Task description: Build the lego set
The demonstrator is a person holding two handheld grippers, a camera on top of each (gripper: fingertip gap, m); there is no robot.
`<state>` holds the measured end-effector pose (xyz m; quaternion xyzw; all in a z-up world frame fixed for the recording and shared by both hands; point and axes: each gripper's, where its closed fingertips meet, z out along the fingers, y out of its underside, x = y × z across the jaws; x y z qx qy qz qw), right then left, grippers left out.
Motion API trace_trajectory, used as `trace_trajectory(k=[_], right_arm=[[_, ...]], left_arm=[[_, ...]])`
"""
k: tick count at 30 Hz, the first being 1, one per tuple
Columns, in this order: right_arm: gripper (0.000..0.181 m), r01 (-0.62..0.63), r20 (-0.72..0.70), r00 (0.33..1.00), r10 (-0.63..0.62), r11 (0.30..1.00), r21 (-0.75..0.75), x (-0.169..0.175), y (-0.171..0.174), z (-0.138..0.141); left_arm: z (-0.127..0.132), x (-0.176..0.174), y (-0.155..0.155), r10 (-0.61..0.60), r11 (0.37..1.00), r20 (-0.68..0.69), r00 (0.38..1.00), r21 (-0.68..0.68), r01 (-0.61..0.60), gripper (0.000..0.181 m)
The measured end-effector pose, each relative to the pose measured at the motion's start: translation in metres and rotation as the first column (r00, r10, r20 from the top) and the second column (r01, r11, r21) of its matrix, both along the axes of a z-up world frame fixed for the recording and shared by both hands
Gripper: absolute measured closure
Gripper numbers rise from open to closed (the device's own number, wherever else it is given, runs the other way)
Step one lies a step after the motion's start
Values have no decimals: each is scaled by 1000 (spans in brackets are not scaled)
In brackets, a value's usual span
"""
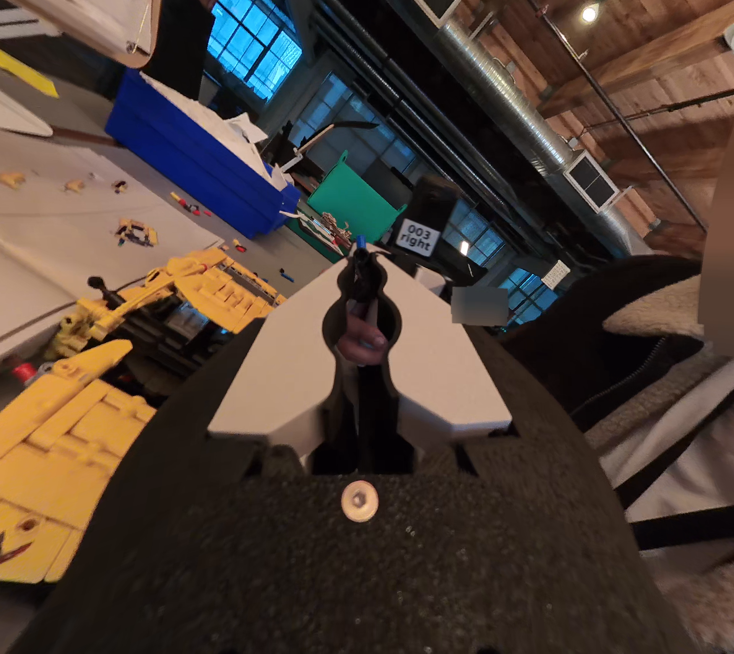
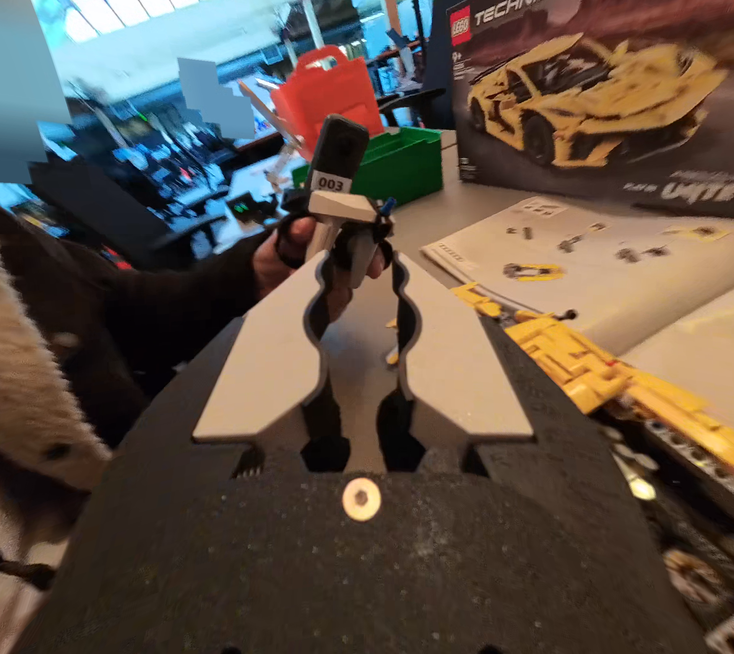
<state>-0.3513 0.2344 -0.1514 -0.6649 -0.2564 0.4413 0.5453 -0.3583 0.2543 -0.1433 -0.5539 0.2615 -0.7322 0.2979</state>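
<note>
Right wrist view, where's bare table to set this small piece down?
Bare grey table lies between the green bin and the open instruction booklet. Crowded at right, where the yellow car model sits against the booklet.

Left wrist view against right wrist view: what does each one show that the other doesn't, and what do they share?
Only the left wrist view shows the blue bin, loose small pieces scattered on the table and the wooden ceiling with its duct.

Only the right wrist view shows the set's box, the open instruction booklet and a red bag.

Both show the yellow model car, a green container, and the left gripper pinching a small black-and-blue piece at the right gripper's tips.
</note>
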Motion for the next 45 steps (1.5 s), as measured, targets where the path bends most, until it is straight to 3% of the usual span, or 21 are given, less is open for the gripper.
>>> trace_trajectory(k=[5,14,24,33,36,37,38,40,42,43,45], right_arm=[[165,-114,-154,983,96,987,-112,0,-2,3],[165,-47,-133,990,39,997,-63,19,0,9],[167,-206,-71,975,210,977,56,-12,-35,14],[177,-176,-5,984,178,976,127,-10,-35,13],[177,-51,172,985,14,976,212,15,-25,0],[177,-15,310,948,-80,956,292,29,-22,-11],[177,-26,492,852,-176,926,376,45,-20,-29],[177,-144,776,542,-323,874,463,80,-24,-70],[178,-289,855,282,-435,811,508,108,-31,-95],[178,-350,851,206,-484,775,526,115,-35,-102],[178,-457,832,148,-535,709,537,118,-43,-113]], left_arm=[[10,-2,-5,51,990,29,998,129,-55,175],[8,2,-19,5,978,4,1000,209,-5,175],[26,0,-51,-98,949,88,991,308,66,175],[19,9,-59,-116,941,38,993,323,98,175],[2,15,-50,-66,945,-70,995,317,84,162],[-7,17,-45,-36,947,-125,991,311,74,158],[-17,19,-40,-3,949,-191,982,309,63,157],[-38,20,-37,67,955,-336,940,293,36,157],[-57,19,-46,142,957,-467,873,291,0,157],[-69,20,-54,186,949,-535,824,314,-10,157],[-94,23,-71,272,919,-656,705,395,13,157]])
